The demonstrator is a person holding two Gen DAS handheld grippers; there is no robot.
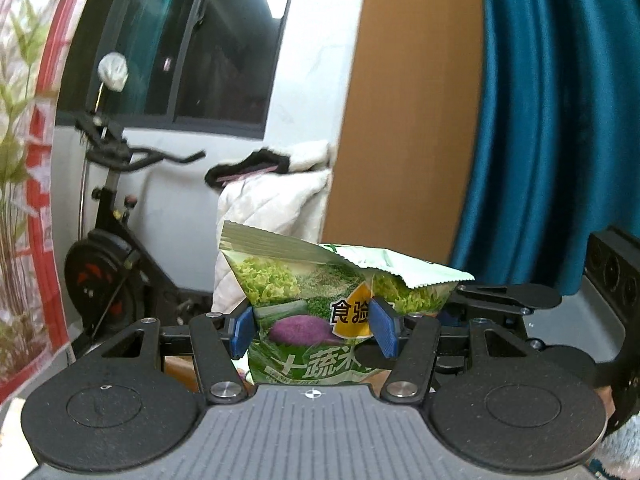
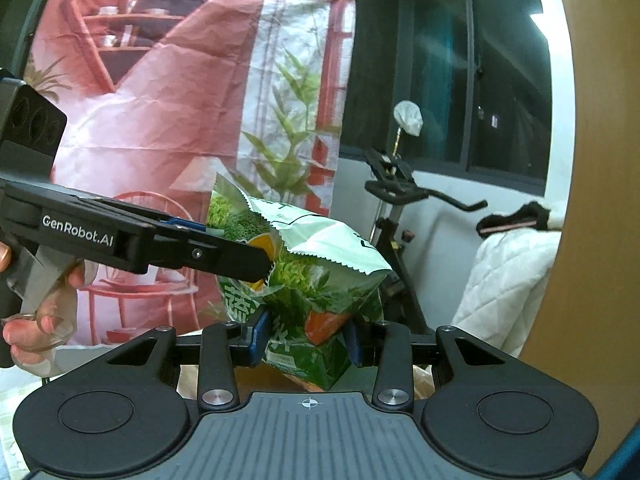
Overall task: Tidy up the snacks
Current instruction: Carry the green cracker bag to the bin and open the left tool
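Both tools are on the same snack bag [image 1: 320, 304], held up in the air with no tabletop in view under it. Nearest in our left wrist view: left tool [image 1: 316, 330] about half open, blue pads [image 1: 383, 330] pressing the bag's lower body from both sides, printed face toward us. In our right wrist view the right tool [image 2: 306, 334] is nearly closed, pinching the bag low near its bottom corner, and the left tool comes in from the left, clamped higher up on the same bag. Key relation: the bag's long axis runs roughly vertical, torn serrated top edge up and flopped over, and it sits dead ahead between both sets of pads, so neither hand is nearer. We'd judge the next move as a two-handed carry or a handoff; one tool has to let go before the bag can be placed. Risk: pulling apart crumples or tears it further. Behind: exercise bike [image 1: 108, 216], white quilted cover [image 2: 504, 280], dark window [image 1: 224, 40], printed backdrop [image 2: 160, 100], teal curtain [image 1: 540, 120].
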